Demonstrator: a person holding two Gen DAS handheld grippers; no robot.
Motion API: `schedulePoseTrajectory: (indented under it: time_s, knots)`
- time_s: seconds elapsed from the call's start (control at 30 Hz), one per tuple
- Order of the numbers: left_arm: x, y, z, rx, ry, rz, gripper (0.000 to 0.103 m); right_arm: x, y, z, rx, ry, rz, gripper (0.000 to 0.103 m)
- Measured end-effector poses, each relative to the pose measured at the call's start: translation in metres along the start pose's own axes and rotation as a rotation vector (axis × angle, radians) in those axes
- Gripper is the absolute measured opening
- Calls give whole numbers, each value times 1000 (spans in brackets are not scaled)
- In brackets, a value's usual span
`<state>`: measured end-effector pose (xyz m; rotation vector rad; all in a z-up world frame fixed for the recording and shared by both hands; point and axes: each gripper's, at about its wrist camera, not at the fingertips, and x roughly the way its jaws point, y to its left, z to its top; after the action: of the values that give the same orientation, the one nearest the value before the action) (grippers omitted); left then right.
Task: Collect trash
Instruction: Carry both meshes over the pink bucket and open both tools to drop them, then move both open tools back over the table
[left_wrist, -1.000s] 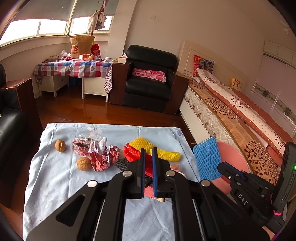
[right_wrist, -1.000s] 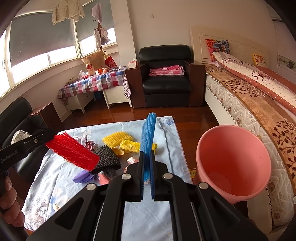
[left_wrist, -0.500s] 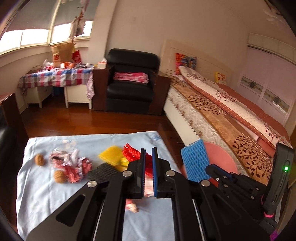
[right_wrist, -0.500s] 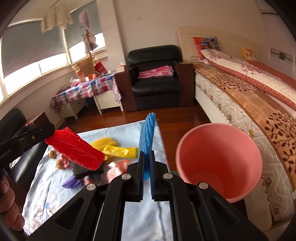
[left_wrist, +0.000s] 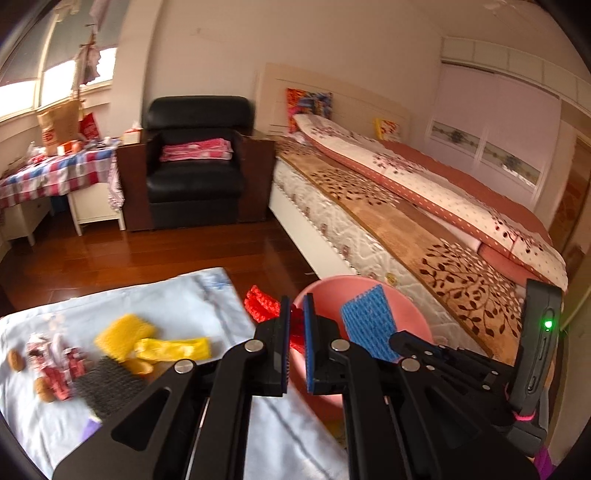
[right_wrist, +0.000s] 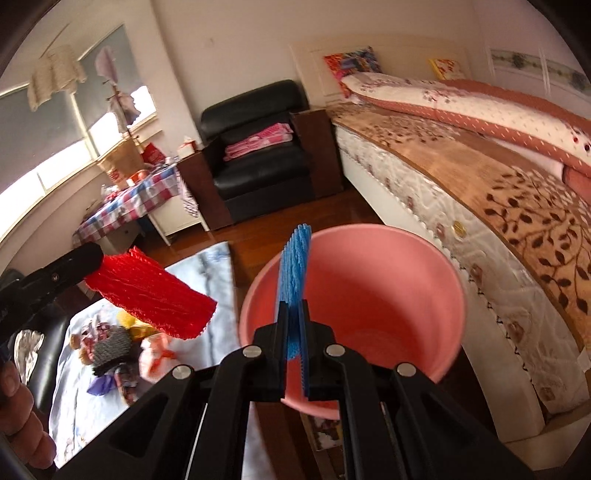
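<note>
Holding, left gripper (left_wrist: 295, 317): jaws clamped on a red foam net (left_wrist: 263, 304), which sticks out up and left of the fingertips, at centre frame of the left view.
Holding, right gripper (right_wrist: 293, 317): jaws clamped on a blue foam net (right_wrist: 294, 266), seen edge-on, standing up over the bin's mouth.
Bin (right_wrist: 388, 295): pink, open, centre of the right view; in the left view its rim (left_wrist: 332, 282) shows just behind the left fingertips.
Red net from the right view (right_wrist: 147, 291): left of the bin, over the cloth's edge, not over the bin's mouth.
Cloth (left_wrist: 177, 299): pale blue, lower left of both views.
Trash on cloth: yellow net (left_wrist: 123, 330), yellow wrapper (left_wrist: 171, 349), black net (left_wrist: 107, 384), red-white wrappers (left_wrist: 55, 365), 2 walnuts (left_wrist: 14, 360); blurred.
Hand (right_wrist: 18, 413): lower left edge of the right view.
</note>
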<state>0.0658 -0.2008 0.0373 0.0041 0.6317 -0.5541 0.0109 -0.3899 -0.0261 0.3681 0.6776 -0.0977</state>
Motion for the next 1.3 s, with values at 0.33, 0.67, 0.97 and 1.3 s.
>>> schedulePoseTrajectory:
  time_s: [0.33,0.67,0.97,1.3]
  knots:
    - [64,-46,-16,91,90,-48,6,25,-42,-7,60,57,-61,5]
    - [92,-44,-29,72,168,-60,35,42,-55,-12,79,87,-79,16]
    - [88,-37,-30,49,167,-64,48,38,-53,-13,80,62,-99,42]
    - [65,-30,-27,30,136,-55,49,26,-43,-13,68,44,-101,47]
